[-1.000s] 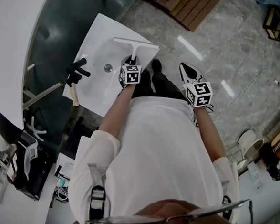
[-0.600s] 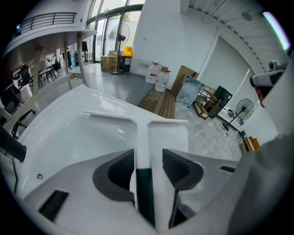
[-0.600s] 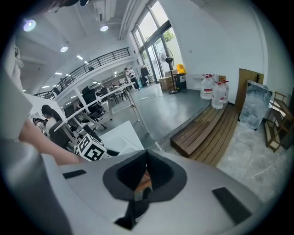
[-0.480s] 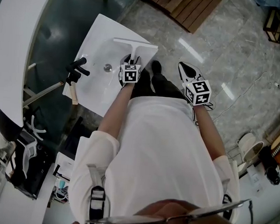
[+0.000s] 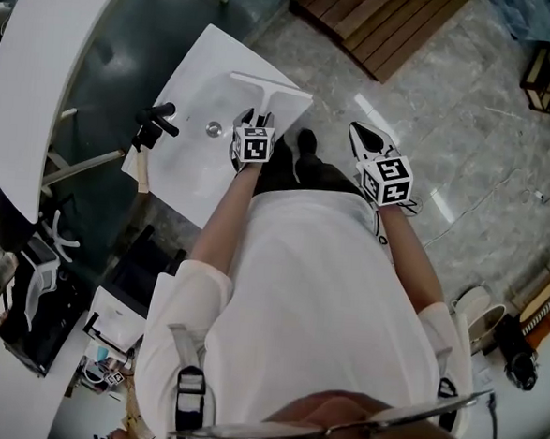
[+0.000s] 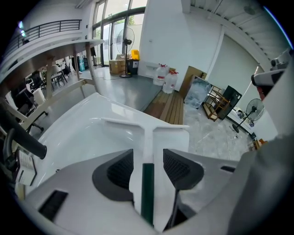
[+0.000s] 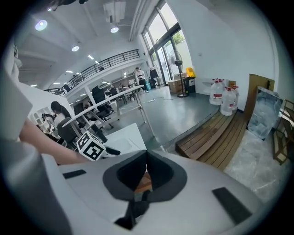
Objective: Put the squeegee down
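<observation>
Down on the marble floor [image 5: 451, 114] sits the white basin [image 5: 189, 175], and everything is placed from it. The squeegee [image 5: 270, 85] lies flat on the basin, its blade along the far rim and its handle running back towards the person. It's down and resting on its own!

The left tool [image 5: 258, 119] hangs over the basin's near half, right above that handle. Its jaws have just been opening, and now they stand spread, the squeegee [image 6: 148, 133] handle between the pads with a gap on either side, so the left tool [image 6: 148, 153] grips nothing.

The right tool [image 5: 356, 129] is off the basin's right side, over the floor, with its jaws pressed together on nothing [image 7: 147, 153].

The black tap [image 5: 155, 126] is at the basin's left edge, the drain [image 5: 213, 128] just beside it in the bowl.
</observation>
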`<move>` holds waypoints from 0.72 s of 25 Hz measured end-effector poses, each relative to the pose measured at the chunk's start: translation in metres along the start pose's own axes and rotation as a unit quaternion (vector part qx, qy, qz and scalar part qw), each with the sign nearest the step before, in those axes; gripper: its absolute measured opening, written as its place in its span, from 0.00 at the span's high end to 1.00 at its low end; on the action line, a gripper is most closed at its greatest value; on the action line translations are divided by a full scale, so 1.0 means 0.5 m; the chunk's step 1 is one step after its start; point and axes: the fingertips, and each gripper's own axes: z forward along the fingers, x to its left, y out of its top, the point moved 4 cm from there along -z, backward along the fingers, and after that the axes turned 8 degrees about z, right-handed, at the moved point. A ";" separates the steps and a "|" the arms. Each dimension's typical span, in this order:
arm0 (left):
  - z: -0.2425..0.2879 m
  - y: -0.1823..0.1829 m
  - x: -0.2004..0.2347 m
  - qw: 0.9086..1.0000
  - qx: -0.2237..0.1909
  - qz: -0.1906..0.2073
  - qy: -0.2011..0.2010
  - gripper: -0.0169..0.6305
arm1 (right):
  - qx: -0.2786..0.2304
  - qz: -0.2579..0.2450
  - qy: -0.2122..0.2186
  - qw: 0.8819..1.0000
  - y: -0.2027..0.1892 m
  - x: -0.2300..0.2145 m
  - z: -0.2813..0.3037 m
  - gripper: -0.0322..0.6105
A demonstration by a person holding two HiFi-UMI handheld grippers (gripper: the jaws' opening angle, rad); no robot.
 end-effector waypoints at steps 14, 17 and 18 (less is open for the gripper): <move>-0.164 0.033 0.001 0.991 -0.100 -0.071 0.058 0.68 | -0.002 -0.055 0.075 0.996 0.006 0.038 -0.002 0.94; -0.215 0.038 -0.004 0.985 -0.133 -0.088 0.063 0.69 | 0.002 -0.061 0.088 0.994 0.004 0.046 0.007 0.94; -0.233 0.038 -0.005 0.983 -0.143 -0.093 0.064 0.69 | 0.003 -0.064 0.091 0.994 0.003 0.050 0.010 0.94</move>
